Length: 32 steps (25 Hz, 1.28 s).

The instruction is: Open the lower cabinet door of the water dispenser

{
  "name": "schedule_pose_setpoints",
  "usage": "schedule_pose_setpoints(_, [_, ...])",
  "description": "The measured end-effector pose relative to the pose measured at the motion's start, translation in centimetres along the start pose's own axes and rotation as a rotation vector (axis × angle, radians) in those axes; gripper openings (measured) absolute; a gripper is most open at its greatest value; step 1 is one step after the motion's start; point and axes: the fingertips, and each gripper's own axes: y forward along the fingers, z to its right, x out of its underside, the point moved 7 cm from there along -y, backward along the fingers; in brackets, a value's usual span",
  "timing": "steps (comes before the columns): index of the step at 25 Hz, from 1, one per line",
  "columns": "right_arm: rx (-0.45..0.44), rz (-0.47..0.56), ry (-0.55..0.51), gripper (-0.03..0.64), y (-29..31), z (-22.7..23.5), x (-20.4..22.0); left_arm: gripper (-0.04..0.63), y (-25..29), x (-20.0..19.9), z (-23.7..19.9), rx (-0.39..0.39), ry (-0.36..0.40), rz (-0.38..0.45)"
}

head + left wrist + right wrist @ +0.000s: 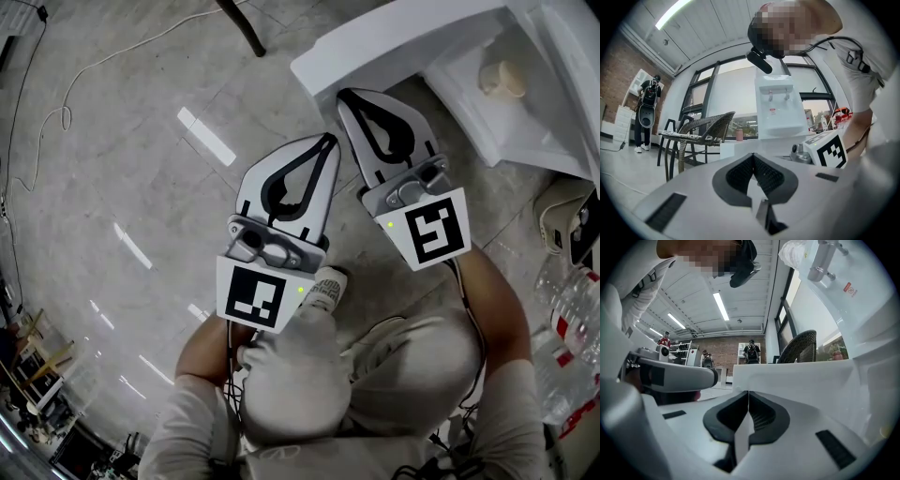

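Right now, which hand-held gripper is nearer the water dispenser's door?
The right hand-held gripper: its tips are at the white cabinet door; the left hand-held gripper is farther back.

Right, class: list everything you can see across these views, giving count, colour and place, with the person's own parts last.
dispenser: one, white, ahead of both grippers
door: one, white, open, top centre of head view
chair: one, dark wicker, left of dispenser
cable: one, white, on floor, upper left
bottles: several, clear, right edge of head view
floor: one, grey, glossy
bystander: one, dark top, far left in left gripper view
left gripper: one, white, shut, empty
right gripper: one, white, shut, tip by door edge
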Motion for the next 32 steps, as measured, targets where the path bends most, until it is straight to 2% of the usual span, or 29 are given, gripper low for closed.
schedule_pose_setpoints(5, [0.011, 0.014, 0.027, 0.018, -0.6, -0.2, -0.3, 0.002, 0.6, -0.2, 0.4, 0.010, -0.006, 0.013])
schedule_pose_setpoints(8, [0.058, 0.025, 0.052, 0.018, -2.6, 0.5, -1.2, 0.002, 1.3, -0.6, 1.3, 0.034, -0.002, 0.017])
schedule_pose_setpoints(12, [0.153, 0.059, 0.060, 0.018, -6.7, 2.4, -4.7, 0.002, 2.3, -2.7, 2.3, 0.052, 0.003, 0.030])
schedule_pose_setpoints(15, [0.217, 0.057, 0.044, 0.018, -9.8, 3.1, -9.1, 0.002, 3.1, -6.9, 3.0, 0.055, -0.013, 0.047])
schedule_pose_setpoints(21, [0.373, 0.031, 0.059, 0.017, -14.5, 3.1, -23.3, 0.002, 4.0, -20.7, 3.8, 0.085, -0.043, 0.047])
schedule_pose_setpoints(28, [0.534, -0.016, 0.081, 0.018, -17.4, 2.0, -43.3, 0.002, 4.3, -40.8, 3.2, 0.162, -0.082, 0.039])
schedule_pose_setpoints(32, [0.621, -0.029, 0.088, 0.018, -20.3, 1.0, -54.8, 0.002, 3.3, -52.7, 3.5, 0.171, -0.083, 0.033])
